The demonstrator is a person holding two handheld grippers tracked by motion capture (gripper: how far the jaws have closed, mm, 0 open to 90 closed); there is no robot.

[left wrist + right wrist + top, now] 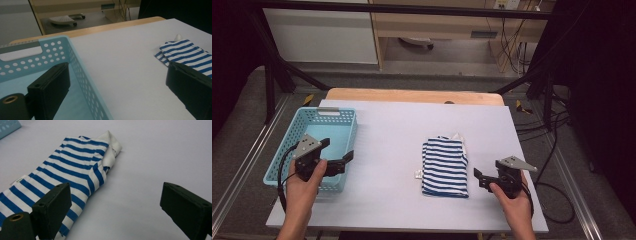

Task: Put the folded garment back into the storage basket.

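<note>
The high view is soft and slightly grainy, lit evenly from overhead; the white counter (387, 150) at the centre is the brightest area, while the upper left and right edges fall into near black. Shadows under things are faint and short. In both gripper views the black tongs at the bottom corners are dark, featureless and a little blurred, with no glare.

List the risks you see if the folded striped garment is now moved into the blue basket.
1. The striped garment is loosely folded; pinching one layer with the right gripper could unfold it.
2. The left gripper hangs over the blue basket rim and might knock it.
3. The basket sits close to the table edge and might slide off.
</note>
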